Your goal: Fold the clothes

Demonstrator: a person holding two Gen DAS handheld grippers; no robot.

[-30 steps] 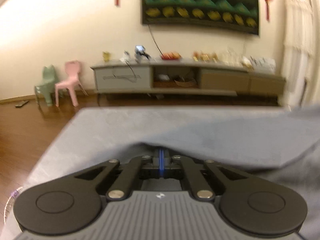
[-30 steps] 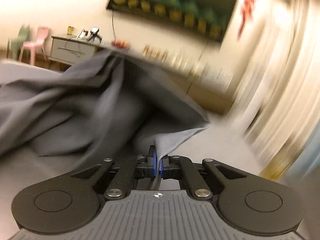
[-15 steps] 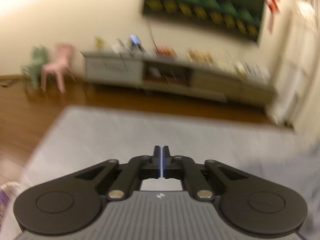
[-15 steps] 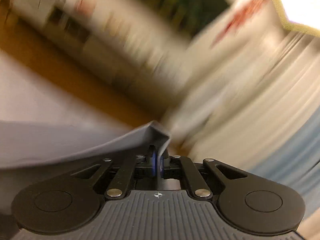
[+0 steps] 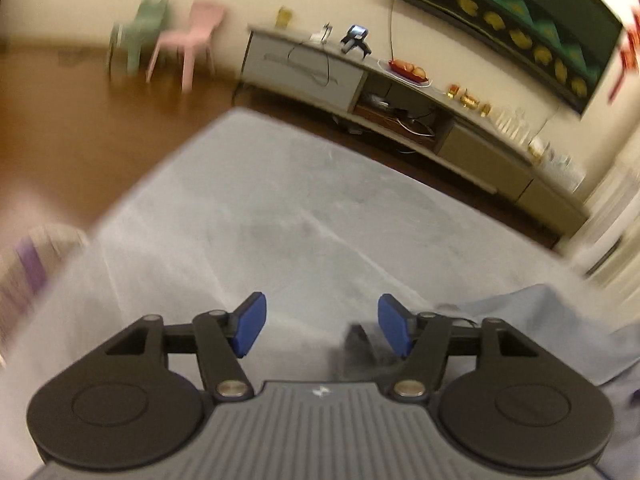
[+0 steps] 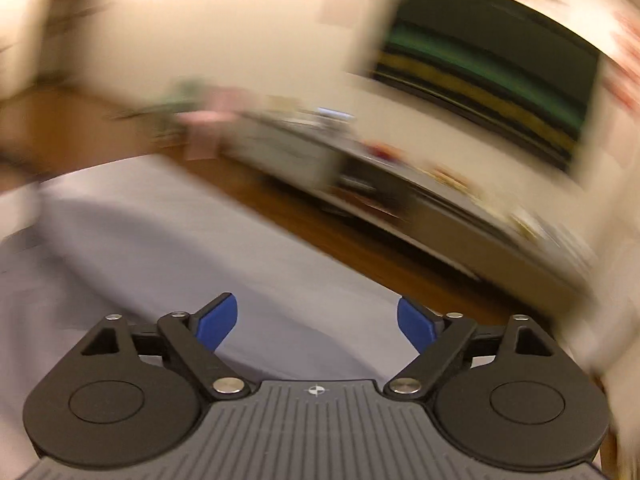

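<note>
Here, left gripper [image 5: 322,330]: jaws wide, holding nothing.
Right gripper [image 6: 316,322]: jaws wide, empty.
Grey garment [image 5: 568,320]: on the grey surface [image 5: 280,208], right of the left gripper.
Left view only: 2 chairs [image 5: 188,36], sharp.
Right view: motion-blurred.

Left wrist view: low over the grey bed surface [image 5: 304,216], tilted, facing the TV cabinet [image 5: 400,96] and wall screen [image 5: 512,12], its own tongs [image 5: 322,330] in the foreground. Right wrist view: same low position, heavily blurred, facing the same cabinet [image 6: 304,148] and screen [image 6: 488,80].
</note>
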